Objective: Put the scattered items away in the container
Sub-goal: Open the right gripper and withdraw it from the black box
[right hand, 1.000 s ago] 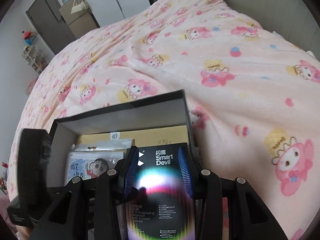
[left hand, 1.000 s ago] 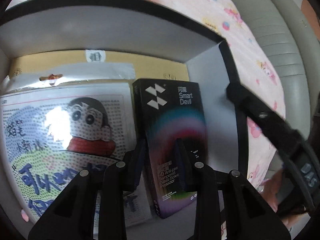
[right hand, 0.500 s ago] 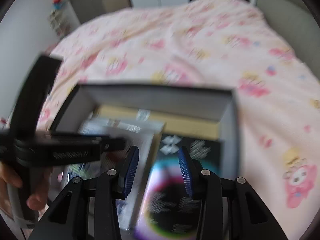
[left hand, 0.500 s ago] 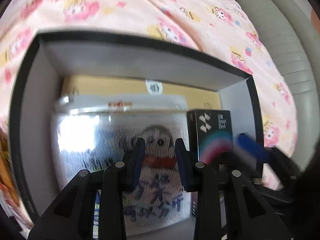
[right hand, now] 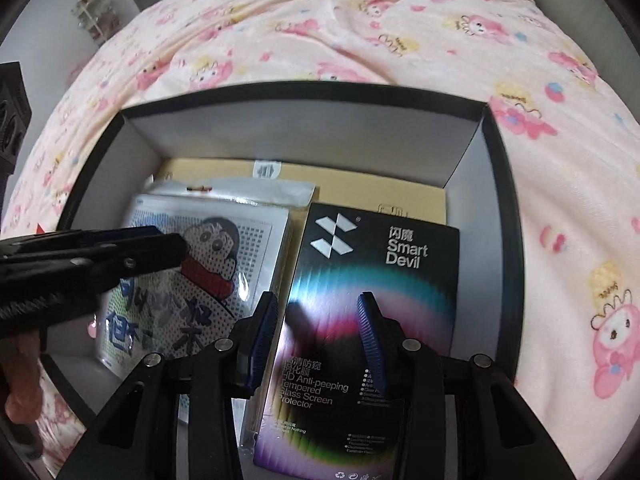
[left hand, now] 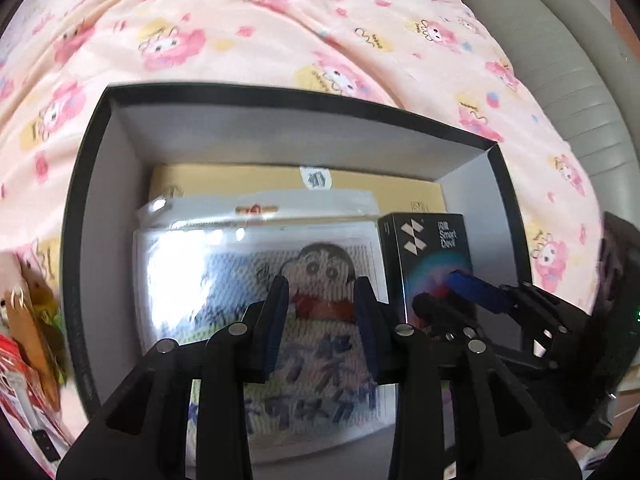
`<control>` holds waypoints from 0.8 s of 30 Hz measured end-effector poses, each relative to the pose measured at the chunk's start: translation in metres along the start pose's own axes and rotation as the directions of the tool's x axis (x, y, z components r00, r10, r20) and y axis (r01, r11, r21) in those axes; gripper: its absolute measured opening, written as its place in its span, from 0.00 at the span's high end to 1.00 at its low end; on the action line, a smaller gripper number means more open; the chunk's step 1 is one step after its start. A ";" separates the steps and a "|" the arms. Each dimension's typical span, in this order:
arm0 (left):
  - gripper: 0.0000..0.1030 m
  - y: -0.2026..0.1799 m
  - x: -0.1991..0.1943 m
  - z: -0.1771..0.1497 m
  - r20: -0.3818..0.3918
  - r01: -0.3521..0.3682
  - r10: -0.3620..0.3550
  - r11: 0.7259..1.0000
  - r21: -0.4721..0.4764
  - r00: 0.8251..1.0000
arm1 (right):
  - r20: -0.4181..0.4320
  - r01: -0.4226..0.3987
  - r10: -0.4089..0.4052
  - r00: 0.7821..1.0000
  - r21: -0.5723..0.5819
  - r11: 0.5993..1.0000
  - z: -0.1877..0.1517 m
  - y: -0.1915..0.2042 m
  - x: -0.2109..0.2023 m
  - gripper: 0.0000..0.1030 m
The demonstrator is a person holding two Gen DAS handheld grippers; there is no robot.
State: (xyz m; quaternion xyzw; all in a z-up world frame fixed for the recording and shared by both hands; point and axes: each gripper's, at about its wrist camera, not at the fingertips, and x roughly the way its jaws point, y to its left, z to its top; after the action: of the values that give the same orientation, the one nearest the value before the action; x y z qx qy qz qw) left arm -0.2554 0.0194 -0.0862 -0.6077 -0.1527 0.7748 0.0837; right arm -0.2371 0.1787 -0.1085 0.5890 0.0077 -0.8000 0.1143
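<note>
Black box (right hand: 496,184) on bed. Screen protector pkg (right hand: 372,300) lies flat inside, right side, next to cartoon packet (right hand: 192,272). Both tools, left (left hand: 320,316) & right (right hand: 318,336), fingers apart, hover empty over box.

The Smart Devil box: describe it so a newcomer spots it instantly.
Find the black-rimmed container on the pink bedspread. Inside, on its right side, lies the Smart Devil box: black with a rainbow glow, unlike the clear-bagged cartoon bead kit beside it.

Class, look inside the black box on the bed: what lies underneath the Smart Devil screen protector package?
A flat tan cardboard piece shows beyond the Smart Devil package's far edge, inside the black box. Anything directly beneath the package is covered.
</note>
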 end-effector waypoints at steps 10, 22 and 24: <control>0.59 0.013 -0.001 -0.006 -0.021 -0.071 0.070 0.996 -0.054 0.997 | -0.029 0.028 -0.027 0.999 0.017 0.999 0.002 -0.001 0.007 0.63; 0.54 -0.019 -0.081 -0.072 0.256 -0.100 0.087 0.994 0.039 0.963 | 0.243 0.139 -0.142 0.960 0.032 0.990 -0.030 0.016 -0.074 0.60; 0.54 -0.026 -0.090 -0.084 0.298 -0.098 0.078 0.994 0.054 0.952 | 0.302 0.184 -0.192 0.934 0.057 0.981 -0.038 0.021 -0.089 0.55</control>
State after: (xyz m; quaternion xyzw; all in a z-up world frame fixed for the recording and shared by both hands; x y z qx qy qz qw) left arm -0.1537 0.0269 -0.0127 -0.4883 -0.1097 0.8645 0.0459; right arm -0.1725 0.1796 -0.0340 0.4560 0.0350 -0.8888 0.0289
